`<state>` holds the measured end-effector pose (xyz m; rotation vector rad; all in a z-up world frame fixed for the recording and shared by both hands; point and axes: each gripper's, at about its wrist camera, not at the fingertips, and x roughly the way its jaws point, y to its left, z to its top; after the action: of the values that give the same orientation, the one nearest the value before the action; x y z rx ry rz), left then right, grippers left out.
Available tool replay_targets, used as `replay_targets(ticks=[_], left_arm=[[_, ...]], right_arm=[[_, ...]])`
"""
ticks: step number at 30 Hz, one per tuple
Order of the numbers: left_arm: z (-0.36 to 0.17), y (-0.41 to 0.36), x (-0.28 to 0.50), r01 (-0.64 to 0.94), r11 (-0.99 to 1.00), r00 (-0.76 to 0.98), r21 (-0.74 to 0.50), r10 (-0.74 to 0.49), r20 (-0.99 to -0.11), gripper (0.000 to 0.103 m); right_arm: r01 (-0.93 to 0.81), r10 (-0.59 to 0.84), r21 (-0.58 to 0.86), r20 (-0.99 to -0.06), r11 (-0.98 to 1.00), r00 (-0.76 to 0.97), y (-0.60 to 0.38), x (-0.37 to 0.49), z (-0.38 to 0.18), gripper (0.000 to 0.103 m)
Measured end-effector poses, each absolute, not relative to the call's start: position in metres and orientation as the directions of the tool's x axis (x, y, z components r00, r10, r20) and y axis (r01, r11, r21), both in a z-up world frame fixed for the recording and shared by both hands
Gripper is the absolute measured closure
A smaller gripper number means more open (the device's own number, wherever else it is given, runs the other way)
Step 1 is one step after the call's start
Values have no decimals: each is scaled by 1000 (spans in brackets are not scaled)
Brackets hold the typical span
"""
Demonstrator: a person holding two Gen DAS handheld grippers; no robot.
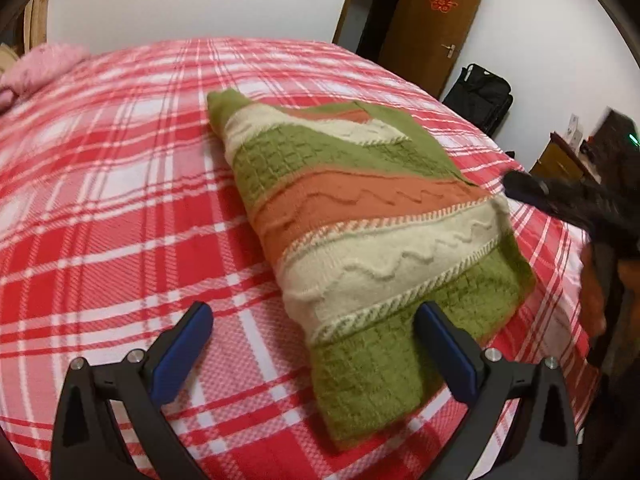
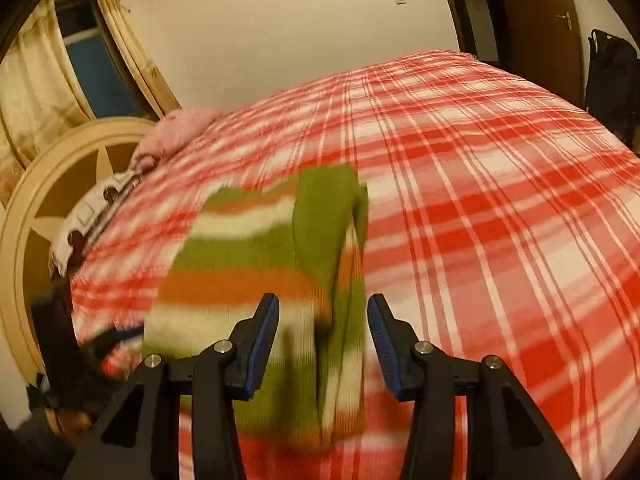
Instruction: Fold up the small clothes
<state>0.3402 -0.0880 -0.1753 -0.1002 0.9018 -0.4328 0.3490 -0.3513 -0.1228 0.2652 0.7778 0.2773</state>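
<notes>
A small knitted sweater (image 1: 360,216) with green, orange and cream stripes lies folded on the red plaid bedspread (image 1: 120,184). My left gripper (image 1: 316,320) is open above the sweater's near green corner, its right finger over the knit. In the right wrist view the sweater (image 2: 256,248) is blurred, with a green flap folded over its right side. My right gripper (image 2: 324,312) is open just over the sweater's near edge and holds nothing. The right gripper also shows as a dark blurred shape in the left wrist view (image 1: 532,190), at the sweater's right edge.
A pink pillow (image 1: 44,68) lies at the head of the bed by a round cream headboard (image 2: 52,184). A brown door (image 1: 432,28) and a black bag (image 1: 480,96) stand beyond the far side. A dark cabinet (image 1: 560,160) is at the right.
</notes>
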Motion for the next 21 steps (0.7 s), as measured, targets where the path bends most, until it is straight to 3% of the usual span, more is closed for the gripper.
replay_targets(ticks=[8, 19, 21], left_arm=[[-181, -96, 352, 325, 904, 499, -278, -414, -761, 0], [-182, -109, 366, 355, 898, 481, -258, -412, -774, 0], [-183, -108, 366, 361, 897, 479, -256, -413, -774, 0]], right_arm=[[-103, 432, 460, -703, 882, 565, -363, 456, -157, 55], [-122, 575, 609, -636, 783, 515, -366, 493, -189, 55], [-125, 577, 609, -638, 784, 511, -364, 495, -187, 60]])
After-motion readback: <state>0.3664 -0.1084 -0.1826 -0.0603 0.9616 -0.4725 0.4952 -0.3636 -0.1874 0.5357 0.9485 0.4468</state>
